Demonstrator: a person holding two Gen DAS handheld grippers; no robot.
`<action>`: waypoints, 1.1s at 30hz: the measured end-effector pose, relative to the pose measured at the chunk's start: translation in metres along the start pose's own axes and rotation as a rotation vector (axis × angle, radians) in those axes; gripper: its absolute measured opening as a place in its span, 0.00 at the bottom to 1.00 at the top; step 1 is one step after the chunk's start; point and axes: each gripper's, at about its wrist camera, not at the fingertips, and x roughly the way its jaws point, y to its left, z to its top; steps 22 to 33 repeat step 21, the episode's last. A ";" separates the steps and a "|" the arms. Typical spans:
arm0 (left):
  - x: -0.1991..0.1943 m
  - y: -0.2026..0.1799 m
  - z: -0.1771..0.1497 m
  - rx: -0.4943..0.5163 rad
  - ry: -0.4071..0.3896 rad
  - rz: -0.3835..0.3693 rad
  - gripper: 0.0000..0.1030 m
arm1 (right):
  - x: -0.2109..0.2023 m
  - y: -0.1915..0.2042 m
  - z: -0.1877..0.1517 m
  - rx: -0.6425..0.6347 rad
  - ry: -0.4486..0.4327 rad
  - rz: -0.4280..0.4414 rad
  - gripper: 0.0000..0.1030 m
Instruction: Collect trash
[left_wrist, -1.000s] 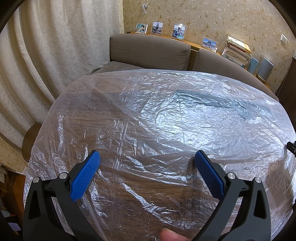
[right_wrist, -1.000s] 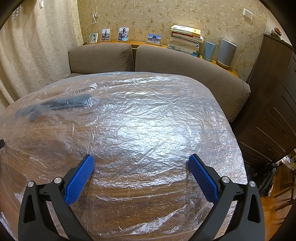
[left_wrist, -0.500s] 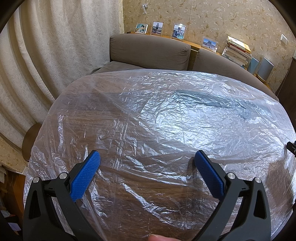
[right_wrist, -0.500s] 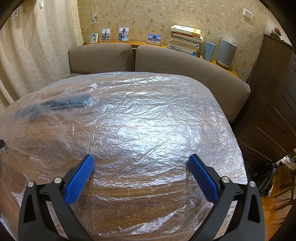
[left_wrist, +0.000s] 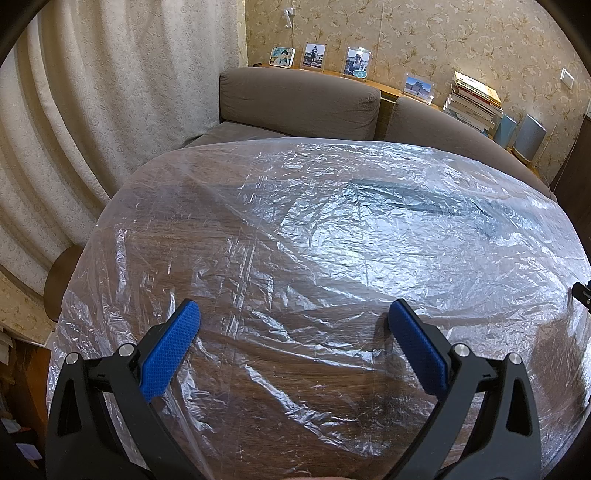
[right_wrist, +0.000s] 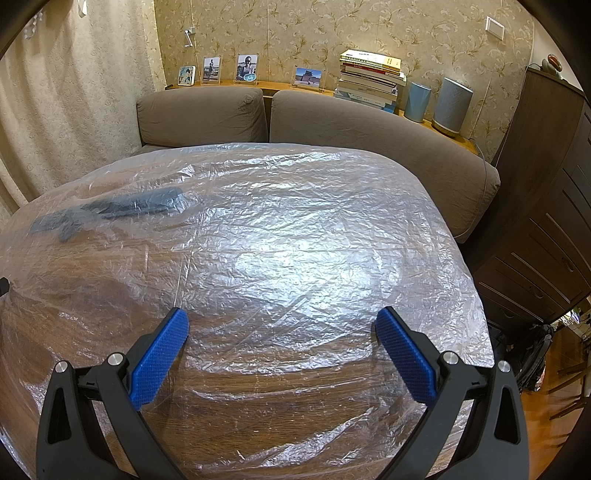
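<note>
Everywhere, crinkled clear plastic sheet

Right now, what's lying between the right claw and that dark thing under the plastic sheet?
Only crinkled plastic sheet over wood tabletop, seen in the right wrist view. The right claw is open and empty; the dark object lies under the sheet, far left.

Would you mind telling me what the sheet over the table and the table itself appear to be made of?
The sheet looks like thin clear plastic film: crinkled, glossy, see-through. The table beneath appears to be dark wood or wood veneer, with grain lines showing through.
</note>
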 end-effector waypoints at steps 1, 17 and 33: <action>0.000 0.000 0.000 0.001 0.000 0.000 0.99 | 0.000 0.000 0.000 0.000 0.000 0.000 0.96; 0.008 -0.004 0.000 0.025 0.001 -0.016 0.99 | 0.001 0.000 0.002 -0.007 -0.001 0.004 0.96; 0.008 -0.003 0.000 0.024 0.001 -0.016 0.99 | 0.001 0.000 0.002 -0.007 0.000 0.003 0.96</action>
